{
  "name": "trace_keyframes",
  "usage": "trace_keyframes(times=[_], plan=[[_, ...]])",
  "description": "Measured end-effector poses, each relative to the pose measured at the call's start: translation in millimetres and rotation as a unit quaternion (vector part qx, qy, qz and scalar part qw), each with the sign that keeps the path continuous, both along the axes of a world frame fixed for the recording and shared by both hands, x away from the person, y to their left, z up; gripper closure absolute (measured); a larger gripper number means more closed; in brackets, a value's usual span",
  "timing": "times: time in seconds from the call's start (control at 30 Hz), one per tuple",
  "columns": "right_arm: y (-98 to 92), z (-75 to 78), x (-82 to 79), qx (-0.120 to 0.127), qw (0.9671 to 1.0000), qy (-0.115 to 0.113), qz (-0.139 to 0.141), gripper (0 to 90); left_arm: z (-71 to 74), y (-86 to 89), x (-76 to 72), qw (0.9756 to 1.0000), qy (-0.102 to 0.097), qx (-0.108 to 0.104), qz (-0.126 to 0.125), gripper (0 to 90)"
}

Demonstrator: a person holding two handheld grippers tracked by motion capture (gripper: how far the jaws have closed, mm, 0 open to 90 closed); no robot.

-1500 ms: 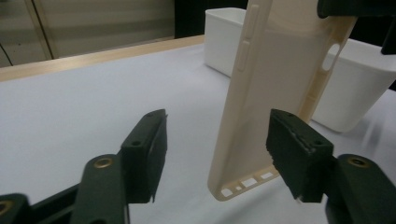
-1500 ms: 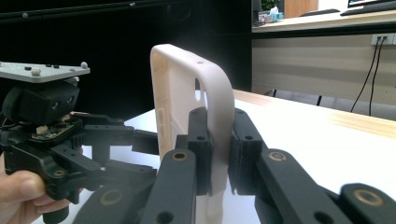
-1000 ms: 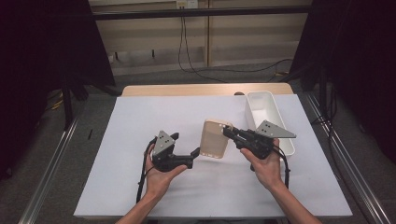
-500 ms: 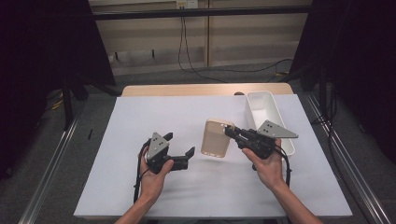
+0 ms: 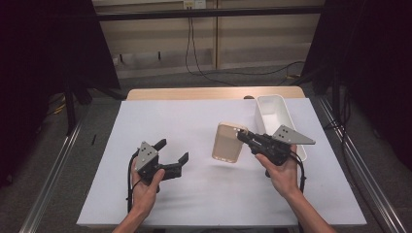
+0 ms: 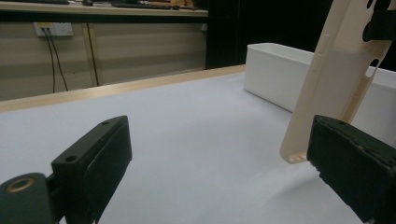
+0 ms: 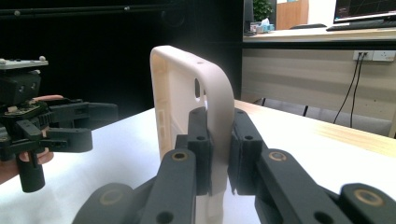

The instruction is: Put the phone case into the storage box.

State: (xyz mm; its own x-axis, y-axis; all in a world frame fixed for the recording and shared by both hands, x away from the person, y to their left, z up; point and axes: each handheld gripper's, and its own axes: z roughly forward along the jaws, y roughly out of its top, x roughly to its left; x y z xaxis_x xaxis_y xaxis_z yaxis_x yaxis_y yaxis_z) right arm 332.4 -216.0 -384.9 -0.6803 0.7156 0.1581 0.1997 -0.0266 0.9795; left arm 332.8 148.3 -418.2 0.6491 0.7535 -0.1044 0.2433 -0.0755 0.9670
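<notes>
White sheet covers most of the worktop (image 5: 194,121), with a strip of bare wood along the far edge and dark curtains on both sides of the room. Landmark here is the white bin (image 5: 277,109) sitting at the far right of the sheet.

Right hand-held gripper (image 5: 241,137) is just beside the bin's near end, on its left, and it's clamped on a beige phone case (image 5: 228,142). In the right gripper view you can see both pads squeezing the case's top edge, close to the camera cutout, with the case (image 7: 187,107) standing roughly on end. From above, the case hangs off the jaw tips just left of the bin, lifted clear of the sheet as far as I can tell.

Left hand-held gripper (image 5: 171,154) is well off to the left of the bin and nearer the person, jaws spread wide apart with nothing in them. Its own view looks across the sheet toward the bin (image 6: 275,74), with the case (image 6: 331,79) dangling in front of it.
</notes>
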Motion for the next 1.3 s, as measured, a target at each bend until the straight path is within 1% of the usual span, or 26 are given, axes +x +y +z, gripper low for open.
trace_keyframes(times=[0.1, 0.2, 0.27, 0.33, 0.37, 0.4, 0.47, 0.5, 0.53, 0.6, 0.67, 0.7, 0.73, 0.77, 0.9, 1.07, 1.17, 1.2, 1.23, 1.3], plan=[[-1.1, -0.1, -1.5, -0.001, 1.0, -0.001, 0.0, 81.5, 0.1, 6.5, -2.7, 1.0, -0.006, 0.002, -0.002, 4.8], [-1.2, 0.0, -1.8, 0.001, 1.0, -0.002, 0.0, 81.6, -0.2, 12.9, -5.6, 1.0, -0.002, -0.001, 0.001, 4.1], [-1.1, 0.1, -2.3, -0.001, 1.0, -0.004, 0.001, 81.5, -1.2, 18.0, -7.8, 1.0, -0.006, 0.005, 0.004, 3.4], [-1.3, 0.4, -2.5, -0.001, 1.0, -0.004, 0.001, 81.5, -2.3, 23.7, -10.4, 1.0, -0.005, 0.001, 0.0, 3.2], [-1.6, 0.5, -2.6, -0.001, 1.0, -0.003, 0.001, 81.6, -2.2, 25.9, -13.0, 1.0, 0.0, -0.007, 0.007, 3.3], [-1.9, 0.6, -2.7, -0.001, 1.0, -0.004, 0.0, 81.6, -1.2, 27.1, -16.2, 0.9999, 0.004, -0.01, 0.013, 3.3], [-2.9, 0.9, -2.8, -0.002, 1.0, -0.005, -0.001, 81.6, 0.0, 29.5, -19.9, 0.9996, -0.021, 0.009, 0.015, 3.6], [-3.5, 0.9, -2.4, -0.002, 1.0, -0.006, -0.001, 81.6, -0.2, 31.7, -19.8, 0.9996, -0.022, 0.011, 0.013, 4.1], [-4.1, 0.9, -2.3, -0.002, 1.0, -0.005, -0.002, 81.6, -0.6, 34.5, -19.7, 0.9997, -0.017, 0.008, 0.013, 4.3], [-5.4, 1.2, -2.4, -0.002, 1.0, -0.007, -0.004, 81.6, -2.1, 39.9, -20.4, 0.9996, -0.018, 0.005, 0.021, 4.0], [-7.1, 2.0, -3.1, -0.003, 0.9999, -0.009, -0.006, 81.5, -3.1, 46.4, -22.8, 0.9995, -0.017, 0.011, 0.023, 4.0], [-8.0, 2.3, -3.6, -0.003, 0.9999, -0.008, -0.007, 81.6, -4.1, 49.9, -24.9, 0.9994, -0.016, 0.012, 0.028, 4.0], [-8.9, 2.6, -3.9, -0.004, 0.9999, -0.009, -0.007, 81.6, -5.5, 53.5, -26.7, 0.9992, -0.015, 0.012, 0.034, 3.9], [-9.6, 2.8, -3.9, -0.005, 0.9999, -0.011, -0.007, 81.6, -7.0, 56.7, -28.7, 0.9992, -0.008, 0.01, 0.038, 3.9], [-13.2, 3.8, -3.4, -0.003, 0.9999, -0.011, -0.012, 81.6, -10.9, 67.3, -33.7, 0.9988, -0.005, 0.012, 0.047, 4.0], [-16.1, 6.7, -4.0, -0.002, 0.9998, -0.017, -0.013, 81.6, -11.0, 72.3, -35.4, 0.9984, -0.008, 0.002, 0.056, 4.0], [-19.1, 10.4, -4.7, 0.002, 0.9996, -0.023, -0.015, 81.6, -10.1, 72.0, -36.2, 0.9982, -0.015, 0.006, 0.058, 3.9], [-20.4, 12.0, -5.1, 0.003, 0.9996, -0.025, -0.016, 81.6, -9.6, 71.8, -36.4, 0.9981, -0.017, -0.001, 0.059, 3.8], [-21.6, 13.5, -5.5, 0.003, 0.9995, -0.026, -0.017, 81.6, -8.8, 72.7, -36.8, 0.9979, -0.019, 0.0, 0.062, 3.8], [-24.3, 15.7, -5.8, 0.008, 0.9994, -0.029, -0.019, 81.6, -9.2, 73.5, -37.2, 0.9976, -0.018, -0.005, 0.067, 3.8]])
